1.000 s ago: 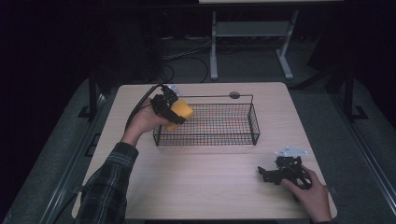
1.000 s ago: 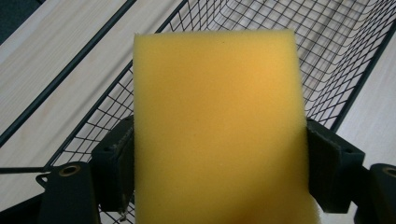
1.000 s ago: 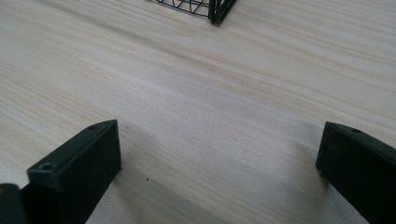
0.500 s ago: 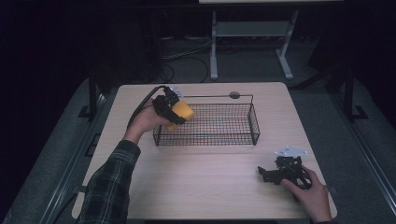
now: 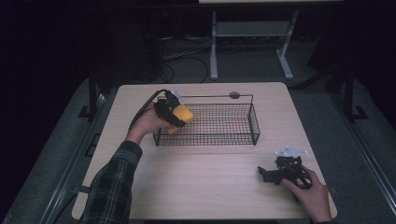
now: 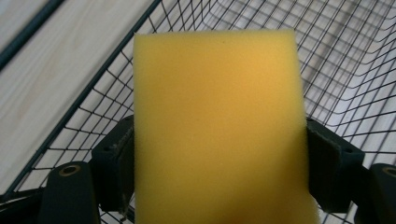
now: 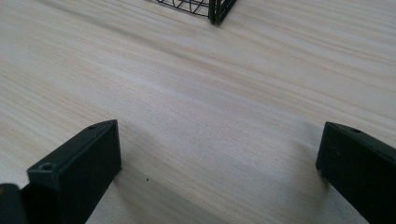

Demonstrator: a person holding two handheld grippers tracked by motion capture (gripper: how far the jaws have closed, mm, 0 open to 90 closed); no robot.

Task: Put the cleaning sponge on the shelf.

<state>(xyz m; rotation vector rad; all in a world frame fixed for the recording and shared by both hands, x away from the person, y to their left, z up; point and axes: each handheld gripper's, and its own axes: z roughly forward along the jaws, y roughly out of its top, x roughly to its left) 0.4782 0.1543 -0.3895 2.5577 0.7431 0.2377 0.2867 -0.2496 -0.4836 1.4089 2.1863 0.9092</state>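
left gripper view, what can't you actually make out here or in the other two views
- Left gripper view: the yellow sponge, clamped between the jaws, hides the middle of the wire basket; whether anything lies under it cannot be told.
- High view: the left gripper is partly covered by the hand and sponge; the small round thing behind the basket is too small to name.
- Right gripper view: the basket corner is cut off by the top edge.

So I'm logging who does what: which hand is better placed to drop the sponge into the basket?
Left. The left claw is clamped on the yellow sponge at the wire basket's left end. The right claw is open on the table, well clear of the basket.
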